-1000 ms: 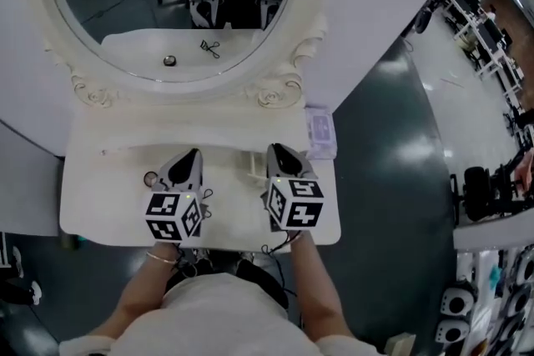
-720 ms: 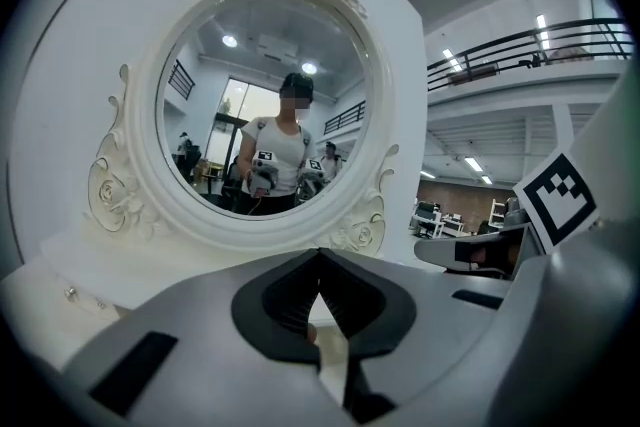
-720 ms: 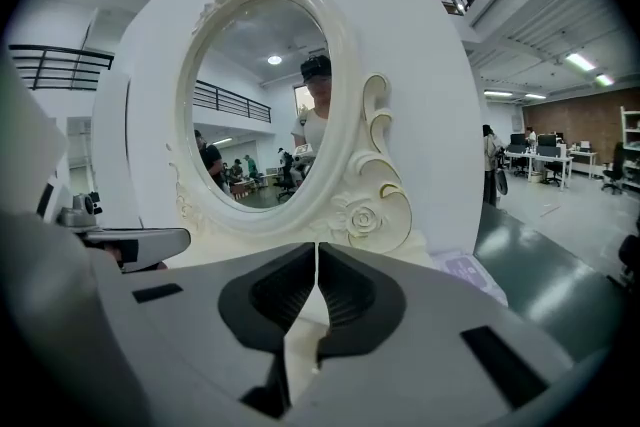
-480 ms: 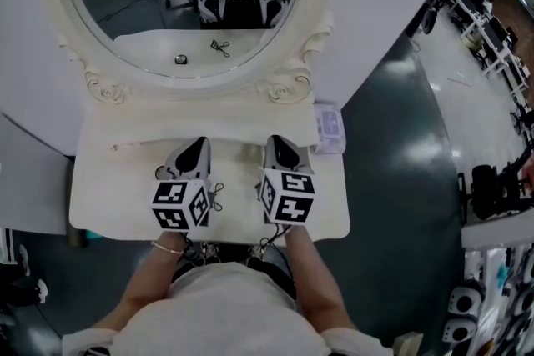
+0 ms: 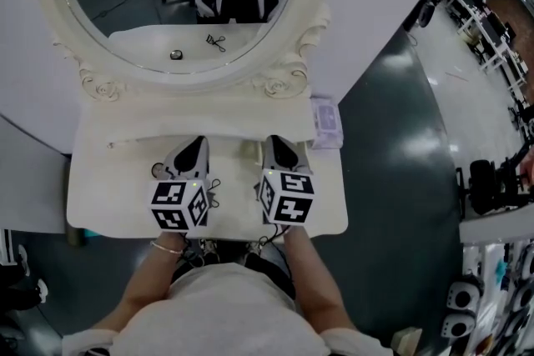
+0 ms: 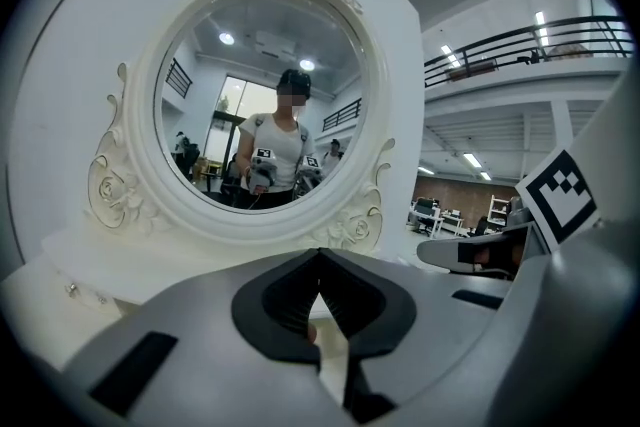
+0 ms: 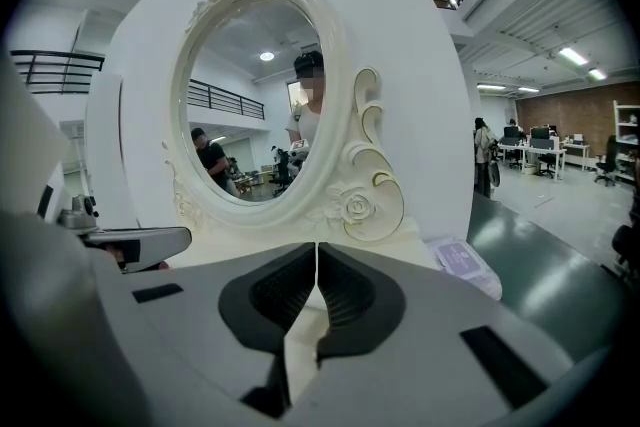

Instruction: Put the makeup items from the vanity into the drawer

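No legible text, brand name, number or sign is present.

- The left claw [image 5: 193, 150] carries a marker cube [image 5: 178, 207], and the right claw [image 5: 275, 147] carries a second marker cube [image 5: 289, 198]. Their faces show black-and-white square patterns, not characters.
- A pale purple packet [image 5: 326, 120] lies at the right rear edge of the counter [image 5: 108, 188]. It bears a printed label. The print is too small and blurred to read in both the head view and the right gripper view [image 7: 462, 262].
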`<state>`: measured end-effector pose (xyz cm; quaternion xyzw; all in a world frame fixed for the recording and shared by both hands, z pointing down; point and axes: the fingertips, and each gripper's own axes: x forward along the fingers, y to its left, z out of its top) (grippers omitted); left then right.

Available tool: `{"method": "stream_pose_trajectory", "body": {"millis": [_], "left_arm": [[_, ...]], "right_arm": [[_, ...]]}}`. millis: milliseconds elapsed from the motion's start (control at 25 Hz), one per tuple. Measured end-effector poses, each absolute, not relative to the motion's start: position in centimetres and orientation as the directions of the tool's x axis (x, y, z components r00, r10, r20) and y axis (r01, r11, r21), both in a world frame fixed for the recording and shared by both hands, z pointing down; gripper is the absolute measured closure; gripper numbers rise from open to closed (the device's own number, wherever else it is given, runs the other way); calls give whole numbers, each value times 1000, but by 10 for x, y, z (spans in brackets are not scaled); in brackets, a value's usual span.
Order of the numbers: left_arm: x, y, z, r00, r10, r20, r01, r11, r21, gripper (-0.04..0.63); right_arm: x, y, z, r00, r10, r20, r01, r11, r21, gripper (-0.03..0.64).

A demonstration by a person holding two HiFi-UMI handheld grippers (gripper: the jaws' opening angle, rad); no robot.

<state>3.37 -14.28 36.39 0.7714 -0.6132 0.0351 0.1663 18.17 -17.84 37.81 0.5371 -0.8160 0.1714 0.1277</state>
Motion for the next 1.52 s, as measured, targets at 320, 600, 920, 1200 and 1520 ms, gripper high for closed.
{"method": "stream_pose_trajectory", "body": {"millis": [320,600,920,1200,1520], "left_arm": [[29,-143,370,220,-935,278,-963,-163,216,594],[2,-141,388,165,-937,308,-970,-98,221,594],[-34,-110,432,47,-917,396,-963,64,263,594],[-60,-86,462,-45,-893,447,-940,189,283,594],[-74,-62,498,-113,-858,502,-910,292,294,594]], "right_arm": [[177,-179,384,-420,-807,415,-906,395,-149,594],[141,-179,399,-518,-736,436,-851,494,-177,594],[82,-159,441,-661,-545,516,-715,667,-210,591],[43,-137,475,-728,-371,576,-586,773,-243,582],[26,-105,516,-746,-176,642,-417,875,-244,504]]}}
